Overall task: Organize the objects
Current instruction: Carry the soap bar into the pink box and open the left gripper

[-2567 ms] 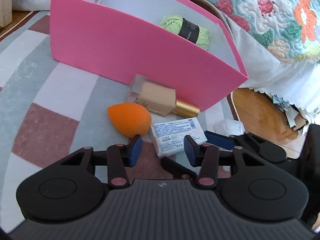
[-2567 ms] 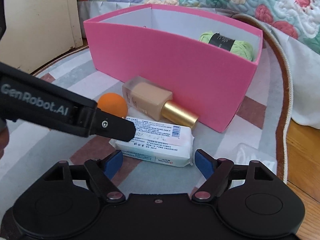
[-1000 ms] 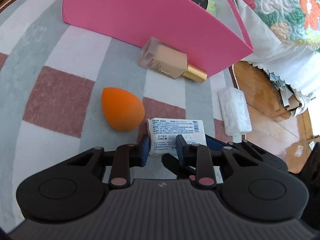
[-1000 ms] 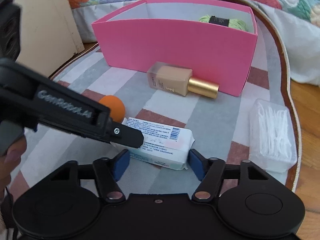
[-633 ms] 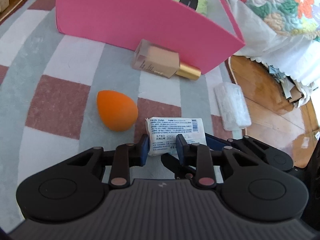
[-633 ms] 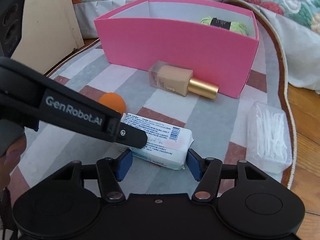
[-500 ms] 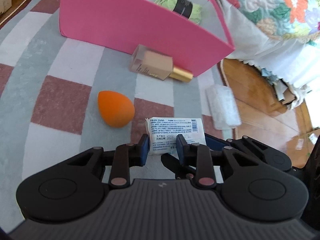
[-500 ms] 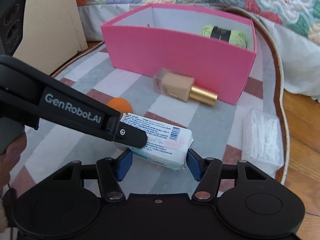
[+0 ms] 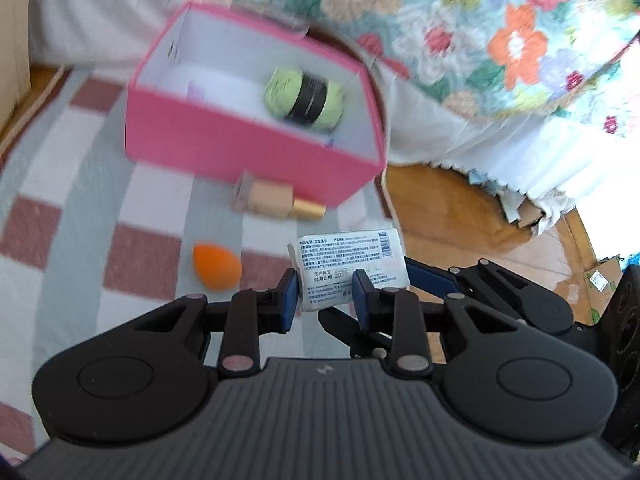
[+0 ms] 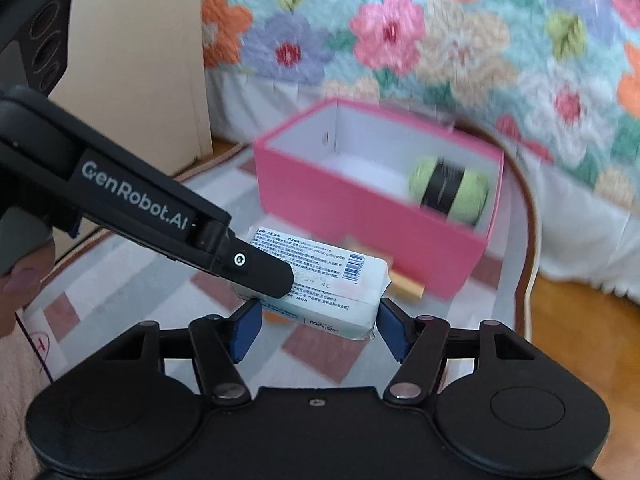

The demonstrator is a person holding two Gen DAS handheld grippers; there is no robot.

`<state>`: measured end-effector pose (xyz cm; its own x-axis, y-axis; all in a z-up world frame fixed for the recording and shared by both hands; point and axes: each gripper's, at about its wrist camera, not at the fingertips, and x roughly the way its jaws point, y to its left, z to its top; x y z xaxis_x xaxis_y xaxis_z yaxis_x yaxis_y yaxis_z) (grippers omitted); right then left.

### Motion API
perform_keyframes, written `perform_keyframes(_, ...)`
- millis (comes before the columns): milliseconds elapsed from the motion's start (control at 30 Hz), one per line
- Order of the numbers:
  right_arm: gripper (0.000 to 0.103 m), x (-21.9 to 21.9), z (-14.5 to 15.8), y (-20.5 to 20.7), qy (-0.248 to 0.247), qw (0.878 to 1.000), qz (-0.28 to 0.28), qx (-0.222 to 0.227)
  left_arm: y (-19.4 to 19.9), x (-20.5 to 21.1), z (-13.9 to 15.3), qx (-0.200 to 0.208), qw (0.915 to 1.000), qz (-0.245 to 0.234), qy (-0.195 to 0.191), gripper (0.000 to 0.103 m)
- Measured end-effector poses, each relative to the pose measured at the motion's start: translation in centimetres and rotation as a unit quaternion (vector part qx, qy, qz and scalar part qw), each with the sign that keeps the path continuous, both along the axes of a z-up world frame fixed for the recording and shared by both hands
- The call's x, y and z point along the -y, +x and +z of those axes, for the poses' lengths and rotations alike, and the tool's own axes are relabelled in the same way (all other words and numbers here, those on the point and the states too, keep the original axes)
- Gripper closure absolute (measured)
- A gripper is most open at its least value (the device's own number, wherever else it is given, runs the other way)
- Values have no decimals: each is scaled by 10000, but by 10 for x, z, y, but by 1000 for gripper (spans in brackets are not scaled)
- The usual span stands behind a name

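Observation:
Both grippers hold one white wipes pack [image 9: 346, 268] in the air, well above the rug. My left gripper [image 9: 325, 300] is shut on its near end. My right gripper [image 10: 318, 322] is shut on its two short ends; the pack [image 10: 320, 280] fills its jaws. The pink box [image 9: 248, 148] stands ahead and below, with a green yarn ball [image 9: 306, 96] inside at the right; both also show in the right wrist view, the box [image 10: 360, 216] and the yarn [image 10: 450, 192]. An orange sponge [image 9: 216, 266] and a foundation bottle [image 9: 276, 200] lie on the rug.
A checked rug [image 9: 80, 208] covers the floor, with wood floor [image 9: 440, 208] to the right. A bed with a floral quilt [image 10: 440, 40] stands behind the box. A beige cabinet [image 10: 140, 60] stands at the left.
Both grippers have risen with the wipes pack, lifting it off the rug. The box interior now shows from above and the views are blurred by motion.

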<state>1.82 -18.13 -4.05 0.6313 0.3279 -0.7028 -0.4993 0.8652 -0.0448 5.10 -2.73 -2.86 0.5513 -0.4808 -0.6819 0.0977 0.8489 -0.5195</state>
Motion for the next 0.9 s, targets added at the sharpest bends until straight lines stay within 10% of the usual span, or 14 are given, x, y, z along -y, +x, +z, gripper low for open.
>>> perform_keyframes(467,34,-25,75,76,419,9982,293,321,73,-30,86,501,9971,239,514,75)
perform_keyframes(900,36,-51,28,221,237,9989,262,-304,213,-42,33,45,9965,658,508,74)
